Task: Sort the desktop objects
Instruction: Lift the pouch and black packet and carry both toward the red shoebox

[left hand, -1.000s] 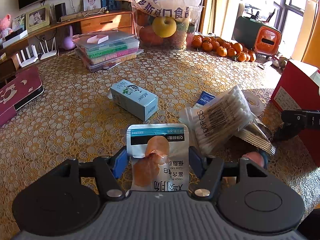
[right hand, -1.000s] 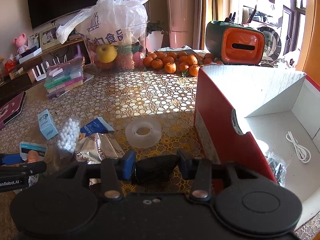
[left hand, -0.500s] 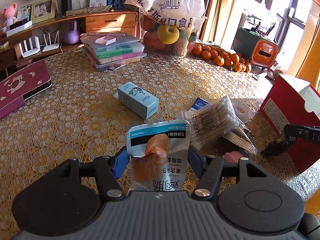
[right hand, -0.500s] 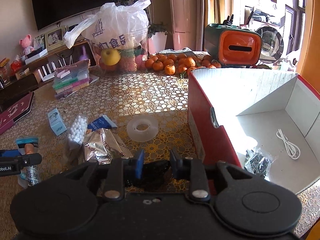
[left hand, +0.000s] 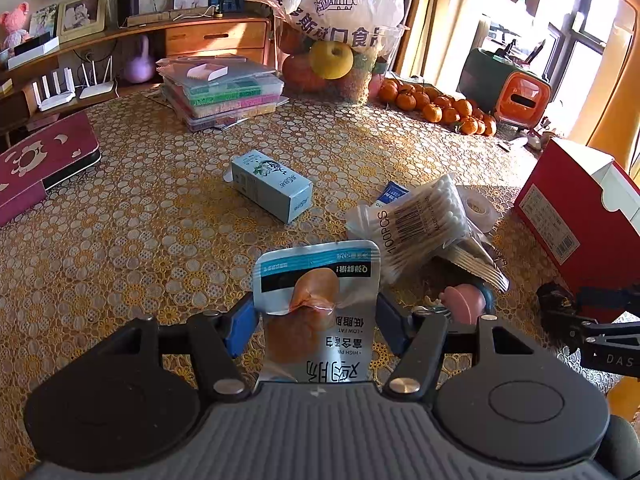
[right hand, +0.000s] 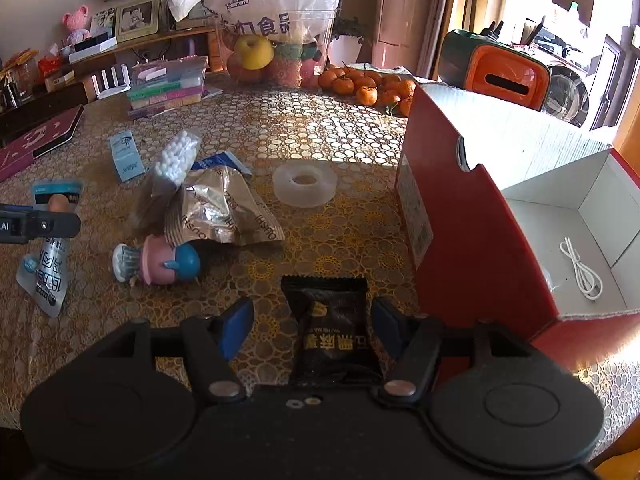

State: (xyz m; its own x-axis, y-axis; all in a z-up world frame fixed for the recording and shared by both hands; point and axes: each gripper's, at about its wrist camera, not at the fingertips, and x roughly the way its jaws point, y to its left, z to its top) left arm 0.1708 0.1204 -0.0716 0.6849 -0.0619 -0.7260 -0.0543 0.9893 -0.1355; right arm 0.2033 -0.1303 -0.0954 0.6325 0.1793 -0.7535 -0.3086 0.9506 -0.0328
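The left tongs (left hand: 316, 320) straddle a silver-and-blue foil snack pouch (left hand: 318, 300) printed with a sausage, near the front edge of the surface (left hand: 120, 220); the blue pads sit just off its sides, so I cannot tell whether they grip it or only bracket it. The pouch looks light, slick and crinkly, soft in the middle; I would judge a hold across the flat sealed border safest, since the filled belly may squirm out.

The right tongs (right hand: 312, 326) stand wide open, nothing held, with a small black crimped-edge snack packet (right hand: 332, 332) lying between the fingers, beside the open red cardboard box (right hand: 460, 208) at the right edge; it too seems light and pliant, best pinched across its width.

Counted on the surface: one pale-blue carton (left hand: 272, 186); one clear bag of cotton swabs (left hand: 424, 220); one crumpled silver foil wrapper (right hand: 224, 208); one translucent tape roll (right hand: 305, 181); one pink-and-blue toy figure (right hand: 160, 260); one small blue sachet (right hand: 218, 160), half hidden. Inside the box: one white coiled cable (right hand: 582, 268).
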